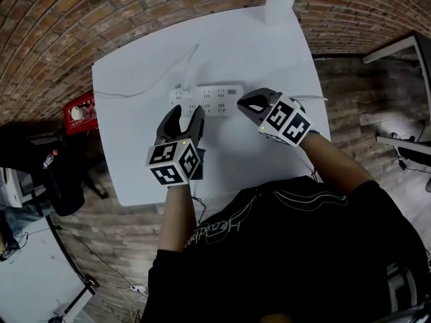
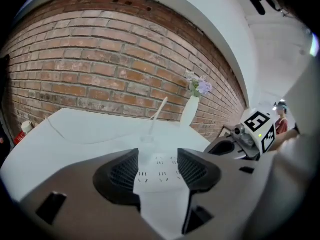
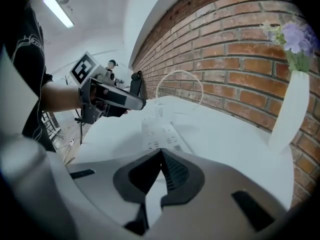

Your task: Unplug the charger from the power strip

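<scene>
A white power strip (image 1: 207,100) lies across the white table (image 1: 135,160). A white charger (image 1: 179,90) is plugged in at its left end, and its thin cable (image 1: 190,58) runs toward the far edge. My left gripper (image 1: 187,110) hovers open just in front of the strip's left part, with nothing between its fingers. In the left gripper view the strip (image 2: 159,168) shows through the gap of the left gripper (image 2: 158,155), and the charger (image 2: 148,142) stands beyond it. My right gripper (image 1: 246,103) is shut and empty at the strip's right end. In the right gripper view the tips of the right gripper (image 3: 161,153) meet just short of the strip (image 3: 161,133).
A white vase (image 1: 279,4) with purple flowers stands at the table's far right corner, against the brick wall. A red crate (image 1: 81,112) sits on the floor left of the table. The table's front edge is close behind both grippers.
</scene>
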Demonstrator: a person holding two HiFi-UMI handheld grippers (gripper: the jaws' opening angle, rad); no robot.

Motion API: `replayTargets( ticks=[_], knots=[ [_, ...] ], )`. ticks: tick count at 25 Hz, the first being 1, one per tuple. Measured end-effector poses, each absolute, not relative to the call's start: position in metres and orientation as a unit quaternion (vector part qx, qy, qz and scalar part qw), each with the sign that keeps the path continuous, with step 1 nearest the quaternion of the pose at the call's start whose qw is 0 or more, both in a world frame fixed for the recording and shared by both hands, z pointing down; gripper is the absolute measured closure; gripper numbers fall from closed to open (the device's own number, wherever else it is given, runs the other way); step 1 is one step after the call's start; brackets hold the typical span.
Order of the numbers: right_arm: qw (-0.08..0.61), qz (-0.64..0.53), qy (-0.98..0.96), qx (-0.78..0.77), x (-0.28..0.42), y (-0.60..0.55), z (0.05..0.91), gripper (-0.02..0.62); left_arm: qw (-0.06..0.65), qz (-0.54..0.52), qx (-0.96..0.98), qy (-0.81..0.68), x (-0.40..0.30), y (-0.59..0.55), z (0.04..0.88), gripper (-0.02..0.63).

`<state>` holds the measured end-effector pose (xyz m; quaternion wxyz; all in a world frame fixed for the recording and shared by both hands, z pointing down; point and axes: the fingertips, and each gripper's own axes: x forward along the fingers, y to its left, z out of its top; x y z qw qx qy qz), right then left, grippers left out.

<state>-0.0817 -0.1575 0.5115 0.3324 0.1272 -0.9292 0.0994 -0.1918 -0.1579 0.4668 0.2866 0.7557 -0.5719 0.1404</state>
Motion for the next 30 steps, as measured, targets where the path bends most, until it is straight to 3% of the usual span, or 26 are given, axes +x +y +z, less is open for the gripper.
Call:
replayTargets(
  ticks=[14,22,30],
  knots=[
    [0.333,0.097,-0.931,0.113,-0.102,-0.17,0.522,0.6,0.257,0.168,0.732,-0.608,-0.199,-0.204,0.492,0.369],
    [0.342,0.09,-0.931,0.094,-0.11,-0.169,0.525,0.6,0.259,0.166,0.718,-0.624,-0.202,-0.211,0.5,0.457],
    [0.363,0.067,-0.925,0.086,-0.113,-0.165,0.537,0.6,0.225,0.203,0.707,-0.639,-0.202,-0.21,0.499,0.471]
  ],
)
